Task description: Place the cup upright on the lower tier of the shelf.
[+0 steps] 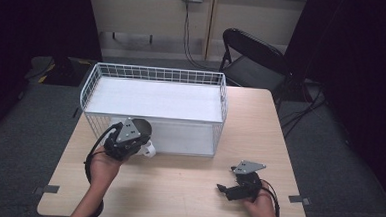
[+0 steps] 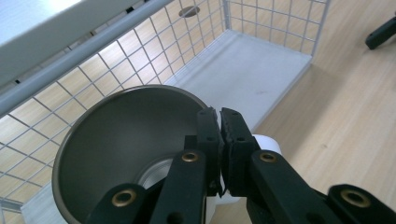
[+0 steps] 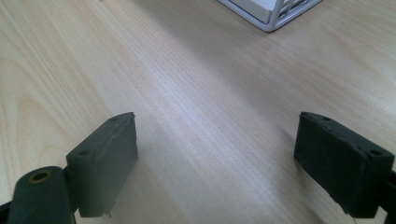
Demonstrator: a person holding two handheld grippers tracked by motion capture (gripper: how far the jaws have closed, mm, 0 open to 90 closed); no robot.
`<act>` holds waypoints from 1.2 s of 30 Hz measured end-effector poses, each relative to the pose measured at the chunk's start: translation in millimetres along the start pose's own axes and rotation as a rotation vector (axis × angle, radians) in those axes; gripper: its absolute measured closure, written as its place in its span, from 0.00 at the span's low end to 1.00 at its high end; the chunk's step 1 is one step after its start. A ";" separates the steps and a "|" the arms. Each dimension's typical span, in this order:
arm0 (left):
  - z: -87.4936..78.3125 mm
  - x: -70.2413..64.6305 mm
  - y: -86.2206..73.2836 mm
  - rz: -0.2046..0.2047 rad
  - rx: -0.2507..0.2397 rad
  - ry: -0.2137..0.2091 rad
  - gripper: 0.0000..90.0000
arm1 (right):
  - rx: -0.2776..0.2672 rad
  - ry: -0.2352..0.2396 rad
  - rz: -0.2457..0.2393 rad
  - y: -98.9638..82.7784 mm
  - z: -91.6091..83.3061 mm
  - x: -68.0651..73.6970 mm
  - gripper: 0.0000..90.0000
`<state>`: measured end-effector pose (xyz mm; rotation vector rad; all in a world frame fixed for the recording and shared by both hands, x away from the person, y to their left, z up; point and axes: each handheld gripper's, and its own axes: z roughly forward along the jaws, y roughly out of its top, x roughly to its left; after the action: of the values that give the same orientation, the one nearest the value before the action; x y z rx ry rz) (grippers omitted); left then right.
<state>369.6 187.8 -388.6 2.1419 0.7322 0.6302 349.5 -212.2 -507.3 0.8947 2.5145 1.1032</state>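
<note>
At the open front of the wire basket (image 1: pixel 155 74), the left gripper (image 2: pixel 219 128) pinches a metal cup's (image 2: pixel 116 140) rim, so I think the cup goes on the lower shelf (image 2: pixel 252 74). Next it must slip under the top shelf (image 1: pixel 156 99). On the table (image 1: pixel 177 183), the right gripper (image 3: pixel 217 158) waits, jaws wide apart.

- We see a light wooden table (image 1: pixel 187 188) with rounded corners, standing on grey carpet.
- A white wire rack (image 1: pixel 153 106) stands on its far half, its solid lower tray (image 2: pixel 252 74) resting on the wood and a flat white shelf on top.
- What look like small grey tabs (image 1: pixel 296 199) sit at the table's near edges; we cannot tell what they are.
</note>
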 end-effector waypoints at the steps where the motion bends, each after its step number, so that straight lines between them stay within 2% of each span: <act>1: 0.8 0.1 0.1 0.003 0.002 0.006 0.98 | 0.000 0.000 0.000 0.0 0.0 0.0 0.14; 8: 5.9 2.0 -0.9 -0.010 0.002 0.018 0.97 | 0.000 0.000 0.000 0.0 0.0 0.0 0.14; 14: 8.5 3.5 0.2 0.005 0.014 0.028 0.98 | 0.000 0.000 0.000 0.0 0.0 0.0 0.14; 36: 21.5 4.8 2.3 0.004 0.014 0.075 0.97 | 0.000 0.000 -0.001 0.0 0.0 -0.1 0.14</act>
<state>387.5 178.9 -398.2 2.1428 0.7755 0.7124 349.5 -212.3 -507.3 0.8938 2.5148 1.1036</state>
